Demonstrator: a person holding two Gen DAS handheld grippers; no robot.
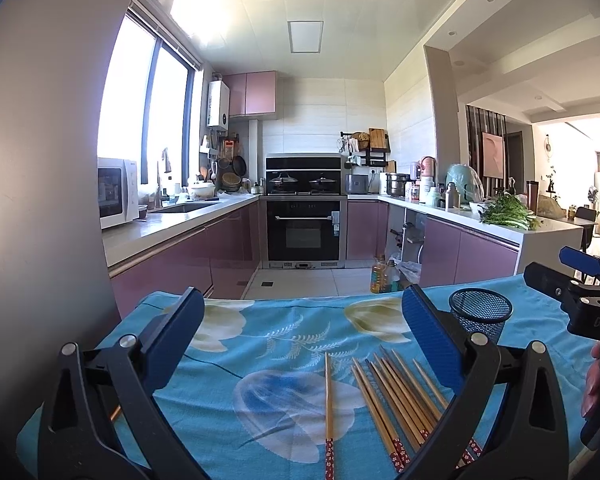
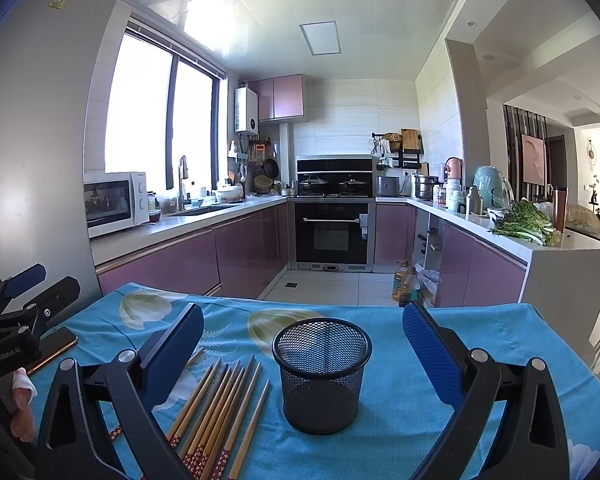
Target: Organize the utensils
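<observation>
Several wooden chopsticks [image 1: 396, 396] with red patterned ends lie on a blue flowered tablecloth [image 1: 260, 344]; one chopstick [image 1: 329, 408] lies apart to their left. My left gripper [image 1: 300, 332] is open above them, holding nothing. A black mesh cup [image 2: 322, 372] stands upright and looks empty, to the right of the chopsticks [image 2: 220, 408]. My right gripper [image 2: 304, 340] is open around the cup's sides without touching it. The cup [image 1: 480, 312] and the right gripper [image 1: 580, 284] also show in the left wrist view. The left gripper [image 2: 16, 300] shows at the left of the right wrist view.
A phone [image 2: 54, 350] lies on the cloth at the left. Beyond the table's far edge is a kitchen floor with oil bottles [image 2: 406, 282], purple cabinets and an oven [image 2: 330, 232]. A grey fridge wall [image 1: 40, 200] stands close on the left.
</observation>
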